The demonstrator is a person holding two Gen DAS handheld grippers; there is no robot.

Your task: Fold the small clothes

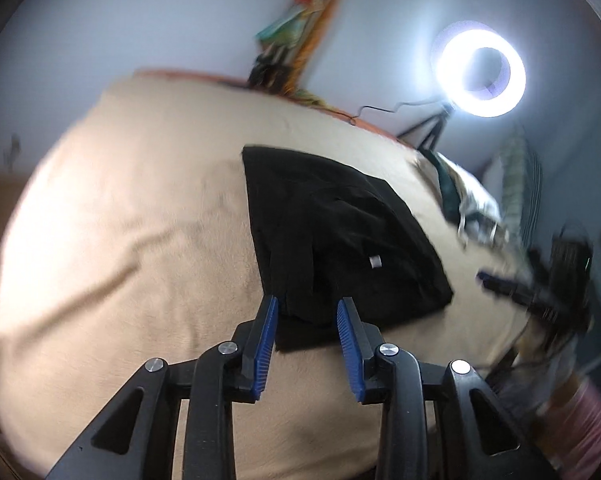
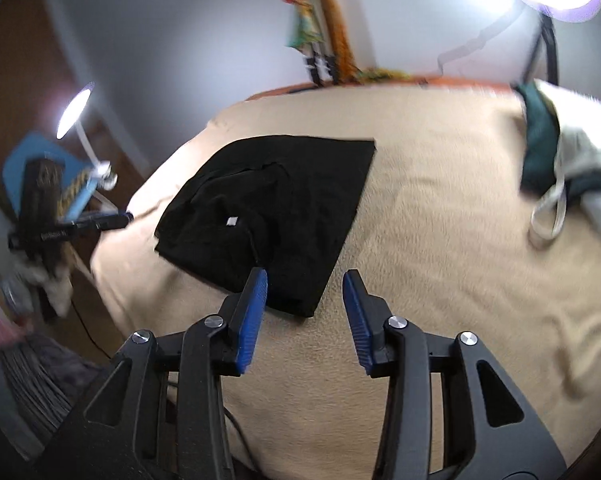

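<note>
A black garment lies folded flat on a beige blanket, with a small white tag on top. My left gripper is open and empty, its blue-padded jaws just above the garment's near edge. In the right wrist view the same black garment lies ahead and left. My right gripper is open and empty, hovering over the garment's near right corner. The right gripper also shows at the right edge of the left wrist view, and the left gripper at the left edge of the right wrist view.
A pile of green and white clothes lies at the blanket's far right, also in the left wrist view. A lit ring light on a tripod stands behind the bed. A colourful hanging is on the far wall. A desk lamp shines at left.
</note>
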